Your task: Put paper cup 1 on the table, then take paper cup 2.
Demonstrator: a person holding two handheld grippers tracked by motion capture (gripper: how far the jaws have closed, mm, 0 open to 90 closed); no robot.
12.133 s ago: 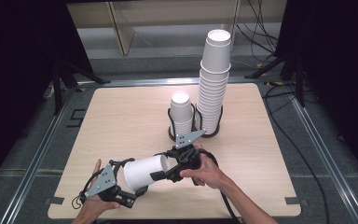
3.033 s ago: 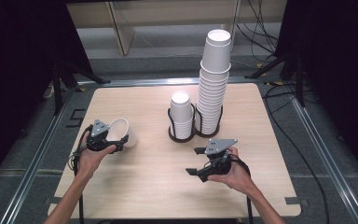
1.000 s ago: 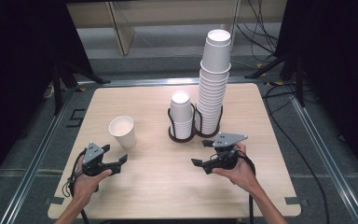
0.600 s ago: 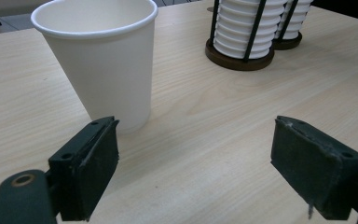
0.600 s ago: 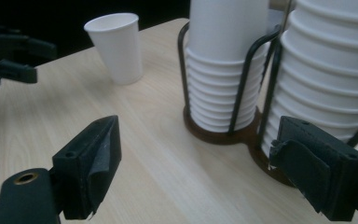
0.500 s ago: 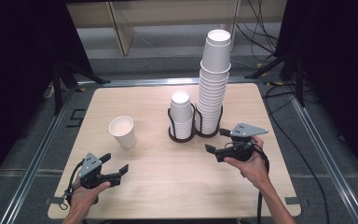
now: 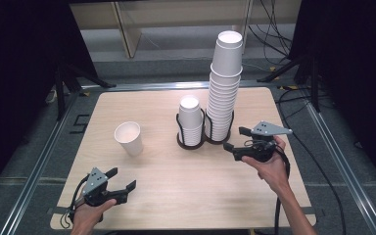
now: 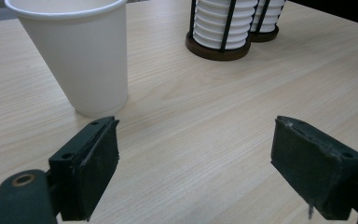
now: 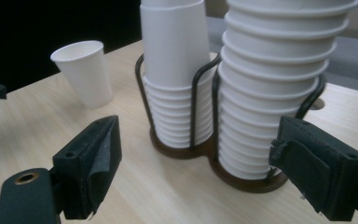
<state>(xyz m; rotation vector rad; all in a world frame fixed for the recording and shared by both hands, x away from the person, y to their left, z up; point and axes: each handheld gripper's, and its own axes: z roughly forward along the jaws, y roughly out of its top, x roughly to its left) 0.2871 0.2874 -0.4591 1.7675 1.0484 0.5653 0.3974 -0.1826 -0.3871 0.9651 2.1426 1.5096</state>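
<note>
One paper cup (image 7: 129,138) set upright at ten o'clock on the table (image 7: 166,196), left gripper (image 7: 120,182) wide and empty, right gripper (image 7: 234,139) wide beside the taller stack (image 7: 223,98), next cup unpulled.

Matt white paper cup (image 8: 77,51) sitting on smooth light wood-grain table (image 8: 205,116); black wire holder (image 9: 200,93) w/ dark base showing slight gloss.

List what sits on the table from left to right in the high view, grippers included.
left gripper → single paper cup → short cup stack → tall cup stack → right gripper
</note>
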